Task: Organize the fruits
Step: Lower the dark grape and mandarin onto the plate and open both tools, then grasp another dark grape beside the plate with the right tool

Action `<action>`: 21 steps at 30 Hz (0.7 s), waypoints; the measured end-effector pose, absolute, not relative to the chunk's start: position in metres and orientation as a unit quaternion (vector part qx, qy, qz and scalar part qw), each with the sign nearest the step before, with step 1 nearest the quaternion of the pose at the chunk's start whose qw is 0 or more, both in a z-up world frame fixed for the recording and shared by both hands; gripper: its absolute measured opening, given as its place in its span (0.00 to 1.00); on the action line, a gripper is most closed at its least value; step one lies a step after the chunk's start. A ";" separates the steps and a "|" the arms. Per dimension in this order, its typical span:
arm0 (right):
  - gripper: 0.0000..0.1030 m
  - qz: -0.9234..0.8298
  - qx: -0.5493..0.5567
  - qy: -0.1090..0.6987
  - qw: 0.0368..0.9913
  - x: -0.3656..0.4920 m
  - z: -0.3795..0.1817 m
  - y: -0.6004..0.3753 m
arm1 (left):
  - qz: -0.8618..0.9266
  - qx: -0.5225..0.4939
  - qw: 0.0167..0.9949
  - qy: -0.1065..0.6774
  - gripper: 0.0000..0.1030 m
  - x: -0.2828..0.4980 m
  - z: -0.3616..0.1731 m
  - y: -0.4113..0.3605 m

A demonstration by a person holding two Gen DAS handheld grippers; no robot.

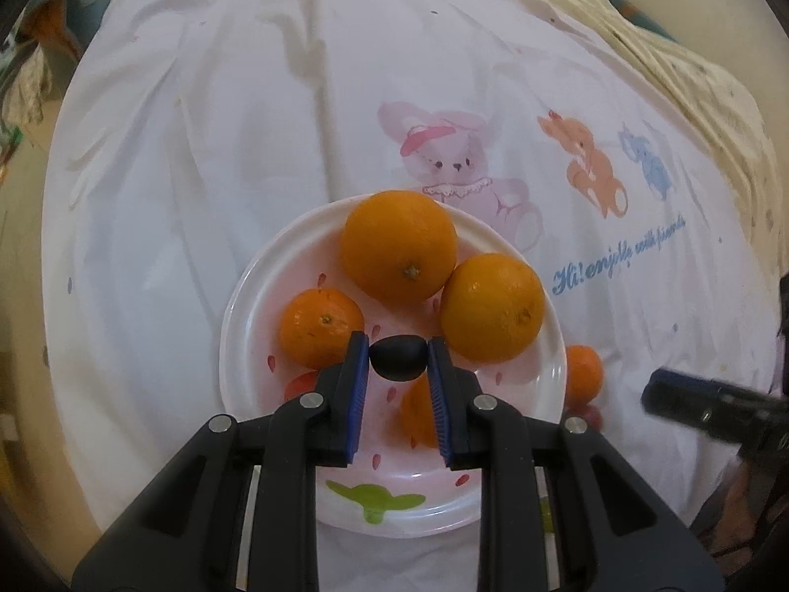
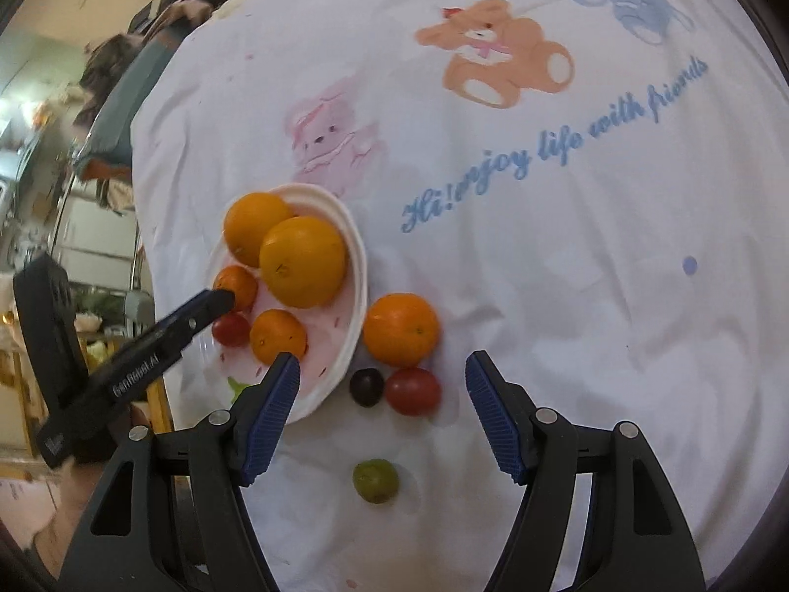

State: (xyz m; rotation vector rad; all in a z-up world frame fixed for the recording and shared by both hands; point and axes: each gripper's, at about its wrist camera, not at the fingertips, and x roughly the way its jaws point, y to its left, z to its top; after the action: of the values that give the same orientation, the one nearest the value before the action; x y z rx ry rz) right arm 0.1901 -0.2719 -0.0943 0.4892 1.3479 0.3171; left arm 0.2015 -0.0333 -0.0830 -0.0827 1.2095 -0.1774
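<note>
Blue ribbed pads of the left hand-held gripper [image 1: 398,357] stood narrow at lower centre of the left wrist view, pinching a small dark, smooth, rounded fruit [image 1: 398,359] above the white plastic plate with red flecks and a green leaf print [image 1: 236,325]. On the plate lay two large oranges [image 1: 398,245] and [image 1: 492,308] touching each other, and a smaller, glossy mandarin [image 1: 321,328] just left of the pads. In the right wrist view, the right hand-held gripper [image 2: 382,375] stood wide and empty over the white cartoon-printed cloth [image 2: 567,256]. Between its fingers, on the cloth beside the plate, lay a loose mandarin [image 2: 400,329], a dark round grape [image 2: 367,387] touching a red cherry tomato [image 2: 413,391], and nearer, a green grape [image 2: 376,480].
</note>
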 end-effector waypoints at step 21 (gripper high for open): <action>0.70 0.133 0.212 0.606 0.755 0.193 -0.091 -0.275 | -0.043 -0.026 0.847 0.530 0.65 0.181 -0.061 -0.030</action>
State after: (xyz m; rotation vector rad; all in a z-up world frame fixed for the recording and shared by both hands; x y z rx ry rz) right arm 0.1926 -0.2747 -0.0915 0.4621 1.3207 0.2905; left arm 0.1810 -0.0297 -0.0606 -0.0555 1.1174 -0.0899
